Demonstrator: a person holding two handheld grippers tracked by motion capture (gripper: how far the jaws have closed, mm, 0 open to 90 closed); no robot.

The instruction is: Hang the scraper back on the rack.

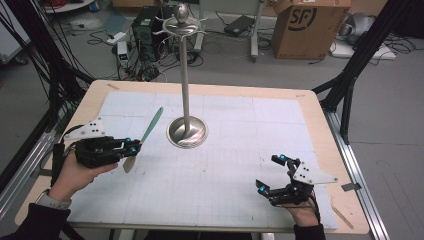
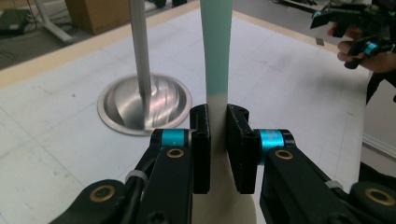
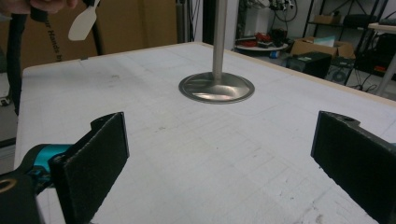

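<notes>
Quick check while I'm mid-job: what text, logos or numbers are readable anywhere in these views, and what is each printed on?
"SF": logo on the cardboard box on the floor beyond the table, high view.
Dark lettering on the brown cardboard behind the table, right gripper view: too blurred to read reliably.
Spatula, metal stand and table mat: no lettering visible.

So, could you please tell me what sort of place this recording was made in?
Probably a lab or workshop: a work table under a grid mat, cables and electronics on the floor, and a cardboard box behind it.
</notes>
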